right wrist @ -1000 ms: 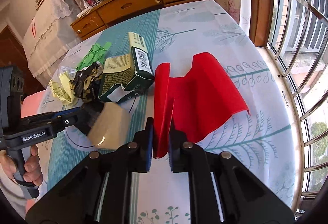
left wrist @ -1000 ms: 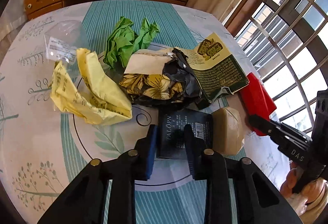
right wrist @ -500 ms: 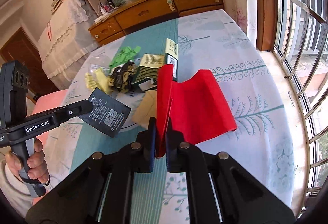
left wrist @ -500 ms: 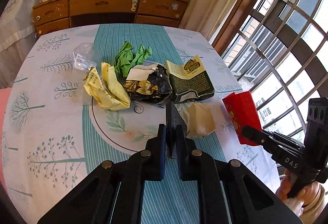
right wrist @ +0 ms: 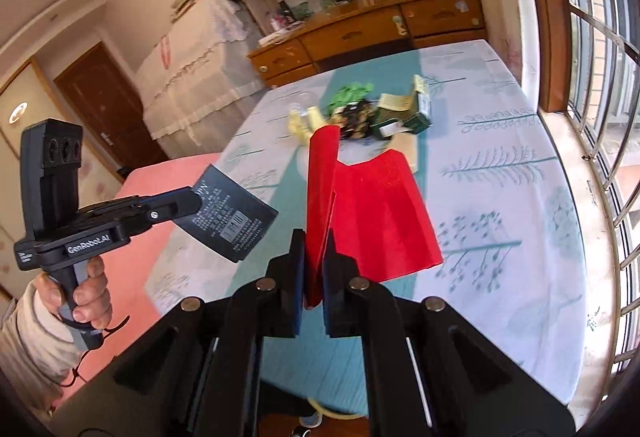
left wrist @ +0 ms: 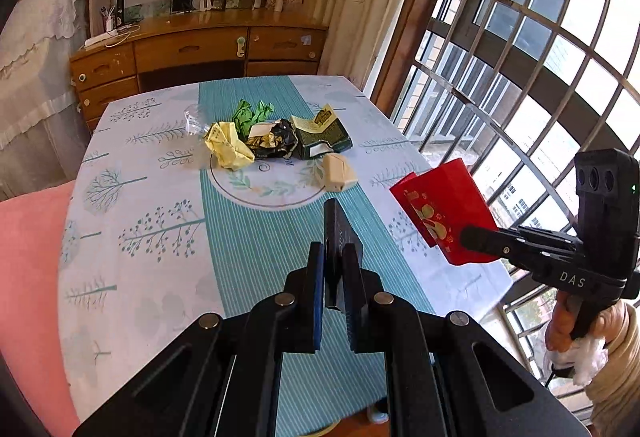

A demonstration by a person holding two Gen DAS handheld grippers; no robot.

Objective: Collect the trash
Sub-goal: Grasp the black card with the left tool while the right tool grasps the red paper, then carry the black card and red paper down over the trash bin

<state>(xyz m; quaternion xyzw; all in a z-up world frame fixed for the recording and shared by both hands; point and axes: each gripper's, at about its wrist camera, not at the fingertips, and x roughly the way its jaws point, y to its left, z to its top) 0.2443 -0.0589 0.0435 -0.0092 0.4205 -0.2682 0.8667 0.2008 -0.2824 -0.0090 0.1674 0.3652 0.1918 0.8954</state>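
My left gripper is shut on a black printed card, held on edge high above the table; the card shows flat in the right wrist view, sticking out of the left gripper. My right gripper is shut on a folded red envelope, also lifted off the table; in the left wrist view the red envelope hangs from the right gripper at the right. Far back on the table lie a yellow crumpled paper, green paper, a black flowered wrapper, a dark green box and a beige packet.
The table wears a white and teal tree-print cloth. A pink cushion lies at its left. A wooden sideboard stands behind, barred windows on the right. A clear plastic bag lies by the pile.
Both grippers rose and drew back from the pile. The left closed on the black card and lifted it; the right carried the red envelope up off the table.
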